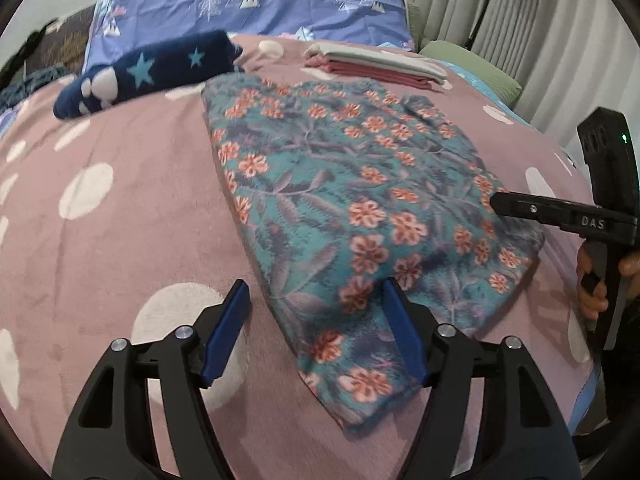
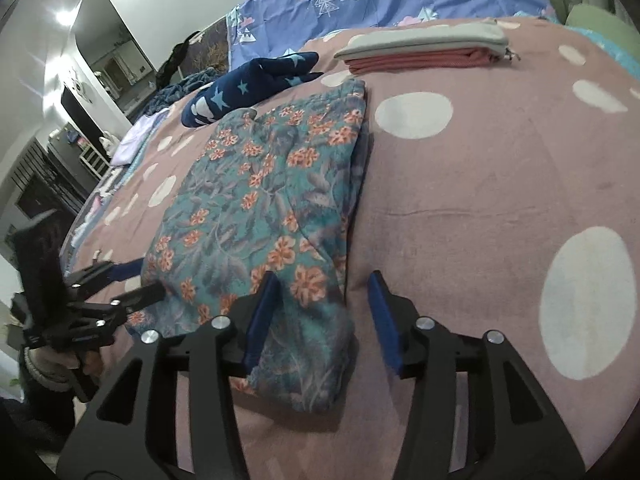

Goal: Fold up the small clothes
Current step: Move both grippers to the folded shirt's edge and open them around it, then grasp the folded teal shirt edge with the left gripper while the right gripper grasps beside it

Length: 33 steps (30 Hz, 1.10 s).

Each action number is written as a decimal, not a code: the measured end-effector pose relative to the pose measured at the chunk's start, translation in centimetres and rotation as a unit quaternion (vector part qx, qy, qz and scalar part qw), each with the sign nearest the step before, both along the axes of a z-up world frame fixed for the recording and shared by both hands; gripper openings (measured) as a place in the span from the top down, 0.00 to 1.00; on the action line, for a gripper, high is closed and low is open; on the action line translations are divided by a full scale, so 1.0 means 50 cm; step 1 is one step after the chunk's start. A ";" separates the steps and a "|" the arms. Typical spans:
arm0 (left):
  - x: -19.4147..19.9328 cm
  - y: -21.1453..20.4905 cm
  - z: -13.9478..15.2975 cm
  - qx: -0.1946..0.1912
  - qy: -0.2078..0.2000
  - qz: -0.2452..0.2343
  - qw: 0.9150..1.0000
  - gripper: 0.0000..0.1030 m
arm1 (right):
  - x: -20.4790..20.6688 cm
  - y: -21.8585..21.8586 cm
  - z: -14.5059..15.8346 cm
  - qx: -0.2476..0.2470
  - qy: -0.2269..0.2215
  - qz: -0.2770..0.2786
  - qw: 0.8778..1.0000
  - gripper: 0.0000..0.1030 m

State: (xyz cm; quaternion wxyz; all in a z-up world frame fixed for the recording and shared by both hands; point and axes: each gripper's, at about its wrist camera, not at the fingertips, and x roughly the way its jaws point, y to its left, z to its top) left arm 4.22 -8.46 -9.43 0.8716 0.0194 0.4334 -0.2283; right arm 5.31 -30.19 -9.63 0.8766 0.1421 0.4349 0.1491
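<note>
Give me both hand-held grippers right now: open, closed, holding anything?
Left hand-held gripper: open, jaws astride the near edge of the floral garment, not clamping it.
Right hand-held gripper: open, holding nothing; garment's corner lies between the jaws.

Your left gripper (image 1: pixel 316 312) hangs with its jaws apart, nothing pinched, over the near left corner of the floral garment (image 1: pixel 352 208). Your right gripper (image 2: pixel 322 306) straddles its near right corner, jaws also apart.

Bare blanket (image 2: pixel 480 200) right of the floral garment (image 2: pixel 256 200) lies passable; folded stack (image 2: pixel 428 50) and navy starred cloth (image 2: pixel 248 84) obstruct beyond.
</note>
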 end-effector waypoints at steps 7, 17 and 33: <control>0.041 0.008 -0.006 -0.047 0.023 -0.013 0.999 0.23 | 0.035 -0.021 -0.003 0.054 0.003 0.026 0.998 0.51; 0.136 0.005 -0.006 -0.130 0.061 -0.031 0.989 0.23 | 0.140 -0.031 -0.027 0.128 0.054 0.062 0.988 0.55; 0.287 -0.022 -0.022 -0.134 0.063 -0.052 0.988 0.26 | 0.297 0.008 -0.036 0.130 0.071 0.094 0.984 0.59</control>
